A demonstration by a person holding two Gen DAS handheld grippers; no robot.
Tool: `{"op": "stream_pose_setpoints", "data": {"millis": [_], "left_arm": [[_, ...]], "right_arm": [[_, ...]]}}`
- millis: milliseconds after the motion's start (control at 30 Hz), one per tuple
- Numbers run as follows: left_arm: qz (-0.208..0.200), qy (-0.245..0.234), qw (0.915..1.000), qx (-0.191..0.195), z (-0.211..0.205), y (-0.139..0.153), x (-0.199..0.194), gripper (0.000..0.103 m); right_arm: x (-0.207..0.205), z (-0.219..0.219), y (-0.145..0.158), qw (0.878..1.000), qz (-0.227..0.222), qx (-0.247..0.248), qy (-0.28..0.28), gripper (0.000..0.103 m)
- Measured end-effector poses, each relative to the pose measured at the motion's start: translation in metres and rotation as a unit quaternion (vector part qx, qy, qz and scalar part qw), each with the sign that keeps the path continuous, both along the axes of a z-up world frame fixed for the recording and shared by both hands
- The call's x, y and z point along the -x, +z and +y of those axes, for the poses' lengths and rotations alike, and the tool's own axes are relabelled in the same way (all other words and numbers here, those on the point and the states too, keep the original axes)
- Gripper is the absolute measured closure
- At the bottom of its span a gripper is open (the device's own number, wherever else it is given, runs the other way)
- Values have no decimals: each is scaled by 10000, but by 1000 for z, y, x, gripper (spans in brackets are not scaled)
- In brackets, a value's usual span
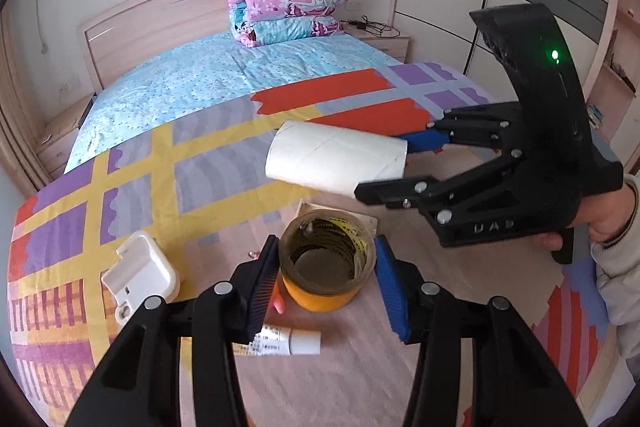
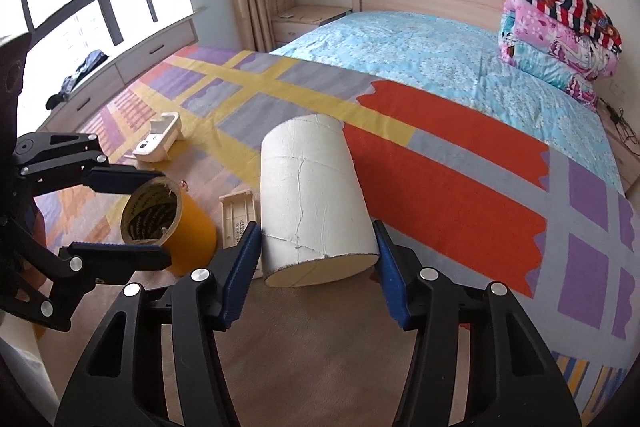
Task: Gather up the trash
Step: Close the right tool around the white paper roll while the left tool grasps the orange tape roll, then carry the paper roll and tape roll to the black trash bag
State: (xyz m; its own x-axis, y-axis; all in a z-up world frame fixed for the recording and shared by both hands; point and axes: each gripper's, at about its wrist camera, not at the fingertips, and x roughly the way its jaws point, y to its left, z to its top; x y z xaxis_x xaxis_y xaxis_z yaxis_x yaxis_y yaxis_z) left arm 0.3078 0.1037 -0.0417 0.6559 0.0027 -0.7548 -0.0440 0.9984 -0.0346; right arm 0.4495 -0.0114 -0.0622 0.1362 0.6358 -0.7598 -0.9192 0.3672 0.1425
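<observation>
Nearest, the left gripper [image 1: 326, 283] clamps its pads on an orange tape roll [image 1: 326, 265], hollow core facing up, over the tan part of the patterned blanket [image 1: 132, 163] at the bed's foot edge. Under it lie a white tube [image 1: 286, 343] and a flat beige card [image 2: 239, 213]. Just beyond, the right gripper [image 2: 316, 259] squeezes the near end of a white cardboard tube [image 2: 312, 195]. Toward the blanket's left edge lies a white plastic holder [image 1: 140, 269]. Farther off, folded quilts [image 1: 288, 1] are stacked by the headboard [image 1: 156, 9].
</observation>
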Motion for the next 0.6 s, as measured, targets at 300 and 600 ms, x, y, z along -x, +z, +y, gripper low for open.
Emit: {"op": "stream_pose_setpoints", "data": {"millis": [300, 600], "left_arm": [[-227, -83, 9997, -81, -9, 26, 27, 57], [-389, -143, 9991, -71, -25, 46, 65, 57]], "right_arm": [[18, -13, 21, 9998, -186, 8, -1, 48], [57, -35, 49, 9981, -615, 47, 58, 48]]}}
